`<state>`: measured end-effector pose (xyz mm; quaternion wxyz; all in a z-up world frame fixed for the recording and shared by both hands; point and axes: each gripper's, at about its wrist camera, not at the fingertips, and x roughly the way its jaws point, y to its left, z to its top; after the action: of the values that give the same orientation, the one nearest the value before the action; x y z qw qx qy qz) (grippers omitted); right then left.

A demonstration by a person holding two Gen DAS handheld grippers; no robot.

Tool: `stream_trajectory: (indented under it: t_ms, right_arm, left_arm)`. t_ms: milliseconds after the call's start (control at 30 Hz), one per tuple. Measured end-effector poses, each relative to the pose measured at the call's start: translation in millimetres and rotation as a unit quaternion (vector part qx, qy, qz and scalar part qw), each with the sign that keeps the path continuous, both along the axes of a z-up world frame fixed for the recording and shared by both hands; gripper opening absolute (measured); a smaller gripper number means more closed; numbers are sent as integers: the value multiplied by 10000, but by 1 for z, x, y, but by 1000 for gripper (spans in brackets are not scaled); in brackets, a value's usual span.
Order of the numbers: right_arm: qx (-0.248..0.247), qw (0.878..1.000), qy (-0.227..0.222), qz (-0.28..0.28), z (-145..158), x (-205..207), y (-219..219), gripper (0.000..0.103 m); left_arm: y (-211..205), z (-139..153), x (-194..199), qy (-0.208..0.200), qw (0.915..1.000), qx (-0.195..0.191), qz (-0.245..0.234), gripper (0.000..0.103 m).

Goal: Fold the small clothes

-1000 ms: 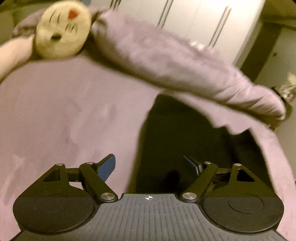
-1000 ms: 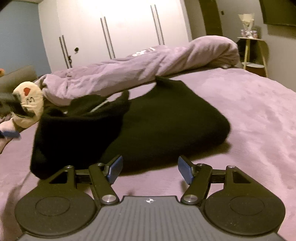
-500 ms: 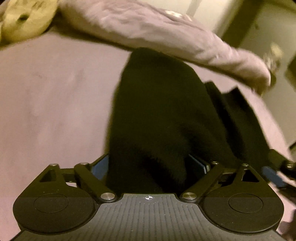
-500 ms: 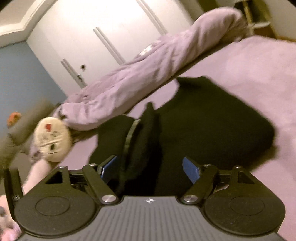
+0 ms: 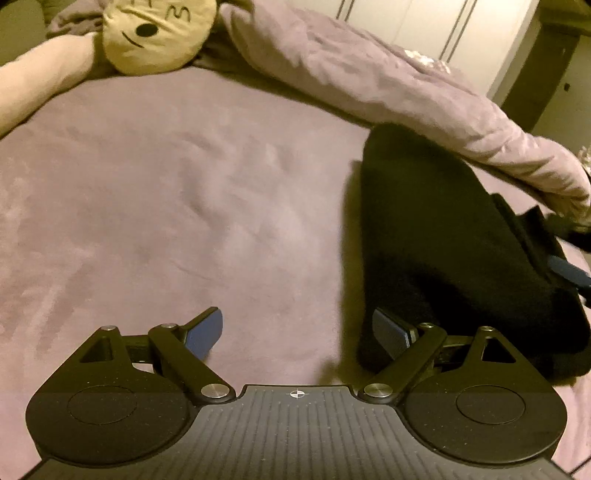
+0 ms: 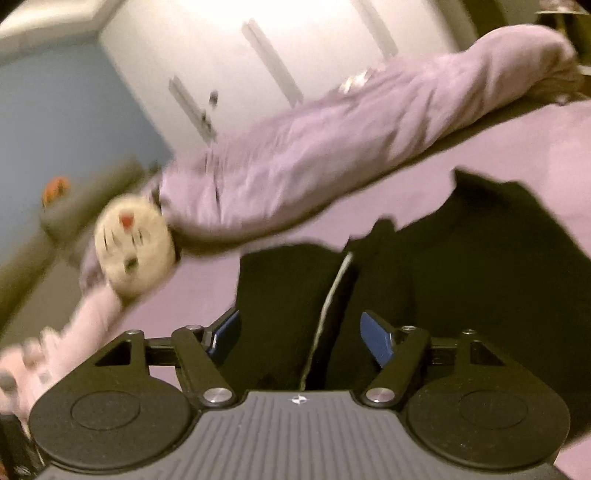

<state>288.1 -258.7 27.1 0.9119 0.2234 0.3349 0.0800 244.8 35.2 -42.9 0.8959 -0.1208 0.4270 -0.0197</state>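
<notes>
A black garment [image 5: 443, 236] lies folded on the purple bed [image 5: 166, 206], to the right in the left wrist view. My left gripper [image 5: 297, 332] is open and empty; its right finger [image 5: 389, 334] sits at the garment's near edge. In the right wrist view the black garment [image 6: 461, 266] fills the lower middle, with a pale seam line [image 6: 325, 317] running up between the fingers. My right gripper [image 6: 299, 338] is open, with cloth lying between its blue pads. The right gripper's blue pad also shows at the far right of the left wrist view [image 5: 569, 273].
A rolled purple duvet [image 5: 388, 85] lies along the far side of the bed. A cream plush toy [image 5: 155, 33] with a pink arm lies at the far left; it also shows in the right wrist view [image 6: 133, 251]. White wardrobe doors [image 6: 258, 62] stand behind.
My left gripper has drawn left off the garment, which lay between its fingers half a second ago. My right gripper has moved in over the garment and tilted.
</notes>
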Motion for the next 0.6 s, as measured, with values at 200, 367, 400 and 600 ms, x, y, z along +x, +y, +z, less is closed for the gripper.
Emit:
stream_trajectory:
  t_ms: [200,367,400,600]
  right_arm:
    - [469,9942,890,368,-43,37,3,32]
    - [-307,9973,407,527,-24,23,17,13]
    - [-546,9971,238,467,-16,17,18,11]
    - [-1577,9875,47,-46,-11,-4,4,10]
  left_arm:
    - [-10,-8,6,138,9997,197,-48,93]
    - [-14,-3,11,154,9996,221,-81,93]
    - [-14,0,11,109,9996,220,-99,94]
    - [-24,12,17,-85,9996,74,-274,95]
